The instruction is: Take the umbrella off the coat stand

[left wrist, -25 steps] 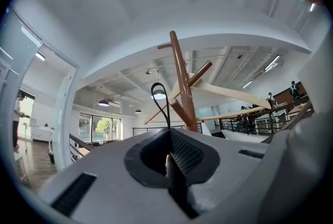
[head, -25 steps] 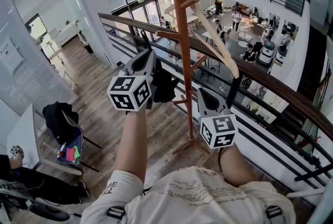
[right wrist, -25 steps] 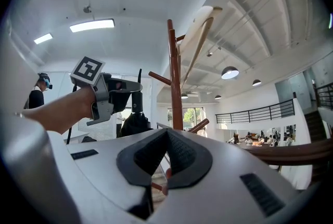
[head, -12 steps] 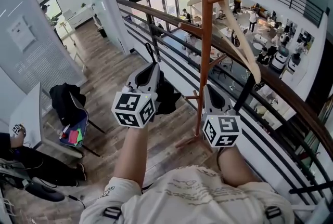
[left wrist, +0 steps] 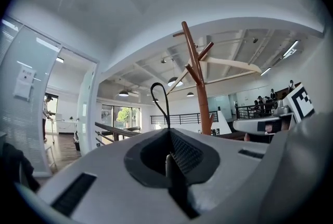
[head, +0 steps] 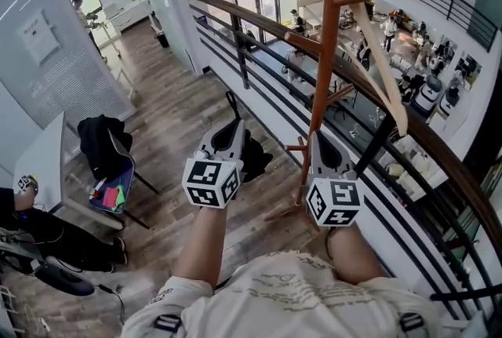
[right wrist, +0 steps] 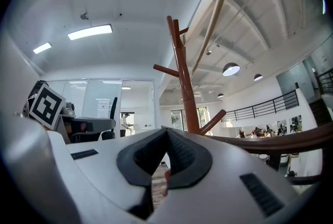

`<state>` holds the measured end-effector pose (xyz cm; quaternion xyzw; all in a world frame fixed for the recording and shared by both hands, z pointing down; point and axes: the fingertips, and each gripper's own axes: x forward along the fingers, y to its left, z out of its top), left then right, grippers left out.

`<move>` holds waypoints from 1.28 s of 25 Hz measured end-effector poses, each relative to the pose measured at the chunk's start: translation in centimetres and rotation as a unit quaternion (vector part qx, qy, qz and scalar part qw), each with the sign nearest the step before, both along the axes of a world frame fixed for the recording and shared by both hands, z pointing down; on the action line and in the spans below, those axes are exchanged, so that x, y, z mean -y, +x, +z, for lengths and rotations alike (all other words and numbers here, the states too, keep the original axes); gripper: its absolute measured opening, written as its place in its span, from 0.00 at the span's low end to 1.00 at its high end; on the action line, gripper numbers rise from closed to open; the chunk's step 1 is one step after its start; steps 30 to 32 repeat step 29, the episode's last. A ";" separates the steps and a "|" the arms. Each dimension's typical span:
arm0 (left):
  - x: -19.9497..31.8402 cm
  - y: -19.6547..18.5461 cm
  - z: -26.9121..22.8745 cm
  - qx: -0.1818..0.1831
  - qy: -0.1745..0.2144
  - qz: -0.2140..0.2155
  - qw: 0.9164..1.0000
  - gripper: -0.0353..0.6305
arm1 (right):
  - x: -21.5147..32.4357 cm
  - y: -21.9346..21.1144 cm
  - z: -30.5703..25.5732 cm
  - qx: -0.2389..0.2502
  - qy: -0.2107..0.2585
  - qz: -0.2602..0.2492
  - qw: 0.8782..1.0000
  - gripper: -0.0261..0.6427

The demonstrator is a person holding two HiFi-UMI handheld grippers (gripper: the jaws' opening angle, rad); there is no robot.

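A small black folded umbrella [head: 256, 157] hangs under my left gripper [head: 233, 125], left of the brown wooden coat stand [head: 325, 54] and apart from it. The left gripper is shut on the umbrella's thin black strap loop [left wrist: 161, 98], which pokes out past the jaw tips; no peg touches the loop. In the left gripper view the stand [left wrist: 200, 94] rises just right of the loop. My right gripper [head: 320, 139] is level beside the stand's pole [right wrist: 185, 88], jaws together with nothing in them.
A long beige item with a black end [head: 384, 81] hangs from a peg on the stand. A wooden-topped black railing [head: 267, 19] runs behind the stand, with a drop to a lower floor beyond. A chair with a black garment [head: 106, 152] stands at left.
My left gripper has come down and toward me with the umbrella still hanging from it, and now sits level with the right gripper. The right gripper has barely moved.
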<state>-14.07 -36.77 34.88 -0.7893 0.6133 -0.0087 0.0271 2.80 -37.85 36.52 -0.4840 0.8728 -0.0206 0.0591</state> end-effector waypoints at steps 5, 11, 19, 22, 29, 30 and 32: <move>-0.1 0.1 1.3 0.000 -0.012 -0.003 1.000 0.06 | 0.0 -0.3 0.5 -0.015 -0.003 -0.006 1.000 0.03; -0.3 0.4 1.0 -0.002 -0.007 0.004 1.000 0.06 | 0.0 -0.4 0.5 -0.020 -0.004 -0.002 1.000 0.03; -0.5 1.3 1.0 -0.004 -0.004 0.014 1.000 0.06 | -0.3 0.0 0.8 -0.025 -0.003 0.008 1.000 0.03; -0.4 1.3 1.0 -0.005 -0.005 0.018 1.000 0.06 | -0.3 -0.1 0.8 -0.025 -0.003 0.011 1.000 0.03; -0.2 1.5 0.3 -0.004 -0.001 0.025 1.000 0.06 | -0.2 -0.1 0.5 -0.028 -0.002 0.015 1.000 0.03; -0.2 1.5 0.3 -0.004 -0.001 0.025 1.000 0.06 | -0.2 -0.1 0.5 -0.028 -0.002 0.015 1.000 0.03; -0.2 1.5 0.3 -0.004 -0.001 0.025 1.000 0.06 | -0.2 -0.1 0.5 -0.028 -0.002 0.015 1.000 0.03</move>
